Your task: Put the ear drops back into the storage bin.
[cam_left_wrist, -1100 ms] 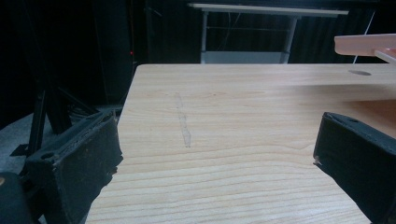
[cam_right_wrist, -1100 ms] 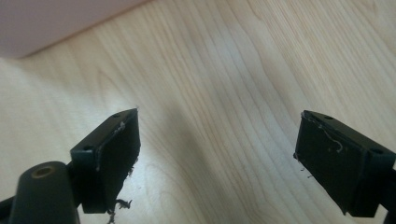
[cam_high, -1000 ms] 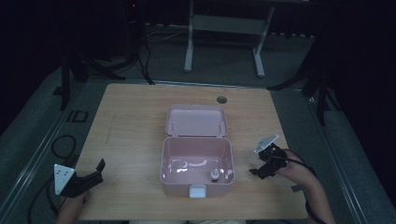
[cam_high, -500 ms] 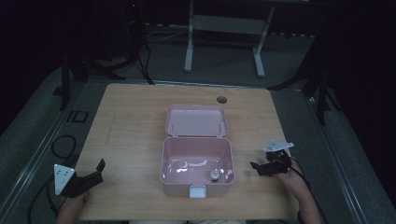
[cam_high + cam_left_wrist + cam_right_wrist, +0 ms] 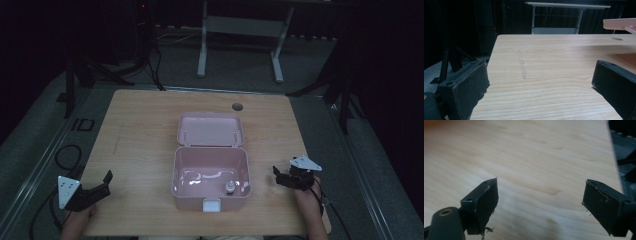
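Observation:
A pink box [image 5: 210, 170] stands open in the middle of the wooden table [image 5: 145, 130], its lid [image 5: 210, 129] laid back behind it. A small dark-capped bottle [image 5: 230, 187] sits inside, near the front right corner. My left gripper [image 5: 102, 186] rests at the table's near left corner, well left of the box, open with nothing between its fingers [image 5: 471, 85]. My right gripper [image 5: 278, 178] hovers just right of the box with its jaws pointing toward it. It is open over bare wood, with its fingers [image 5: 486, 202] wide apart.
A white latch [image 5: 211, 205] juts from the box's front wall. A round cable hole [image 5: 237, 106] lies at the table's far edge. Cables [image 5: 65, 155] lie on the floor to the left. A table frame [image 5: 240, 30] stands beyond. The lid's edge [image 5: 620, 23] shows at upper right.
My right gripper has drifted back toward the near edge of the table and slightly right, and its jaws stay open. The left gripper and the box have not moved.

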`<state>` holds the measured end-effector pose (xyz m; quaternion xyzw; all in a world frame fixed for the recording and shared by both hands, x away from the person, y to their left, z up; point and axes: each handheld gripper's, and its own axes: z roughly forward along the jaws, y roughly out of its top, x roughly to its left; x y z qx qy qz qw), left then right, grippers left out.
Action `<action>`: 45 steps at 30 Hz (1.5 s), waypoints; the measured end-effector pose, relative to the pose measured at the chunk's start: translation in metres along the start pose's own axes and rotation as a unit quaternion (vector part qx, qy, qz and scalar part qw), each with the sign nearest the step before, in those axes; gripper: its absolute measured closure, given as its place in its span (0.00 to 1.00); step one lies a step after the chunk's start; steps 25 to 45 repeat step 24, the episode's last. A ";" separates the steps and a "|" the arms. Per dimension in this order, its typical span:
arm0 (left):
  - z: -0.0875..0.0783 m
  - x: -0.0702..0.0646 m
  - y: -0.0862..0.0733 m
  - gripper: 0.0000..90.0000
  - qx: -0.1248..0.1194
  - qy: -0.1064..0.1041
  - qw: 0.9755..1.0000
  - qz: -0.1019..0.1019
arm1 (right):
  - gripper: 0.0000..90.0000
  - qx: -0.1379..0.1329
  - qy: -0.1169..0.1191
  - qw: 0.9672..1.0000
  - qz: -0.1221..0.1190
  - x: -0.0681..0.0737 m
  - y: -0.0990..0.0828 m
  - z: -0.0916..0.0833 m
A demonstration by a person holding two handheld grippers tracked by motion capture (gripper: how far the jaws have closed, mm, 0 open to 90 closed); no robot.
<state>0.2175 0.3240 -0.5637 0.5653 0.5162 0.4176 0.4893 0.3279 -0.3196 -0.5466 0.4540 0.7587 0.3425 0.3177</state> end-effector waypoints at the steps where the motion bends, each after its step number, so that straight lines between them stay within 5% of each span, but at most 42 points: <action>1: 0.000 0.000 0.000 0.01 0.000 0.000 1.000 0.000 | 0.14 -0.008 -0.005 1.000 0.005 -0.001 0.000 -0.001; 13: 0.000 0.000 0.000 0.01 0.000 0.000 1.000 -0.001 | 0.13 -0.071 -0.055 0.995 0.053 -0.002 -0.006 -0.009; 45: 0.000 0.000 0.000 0.01 0.001 -0.001 1.000 -0.001 | 0.13 -0.062 -0.048 0.996 0.039 0.000 -0.005 -0.007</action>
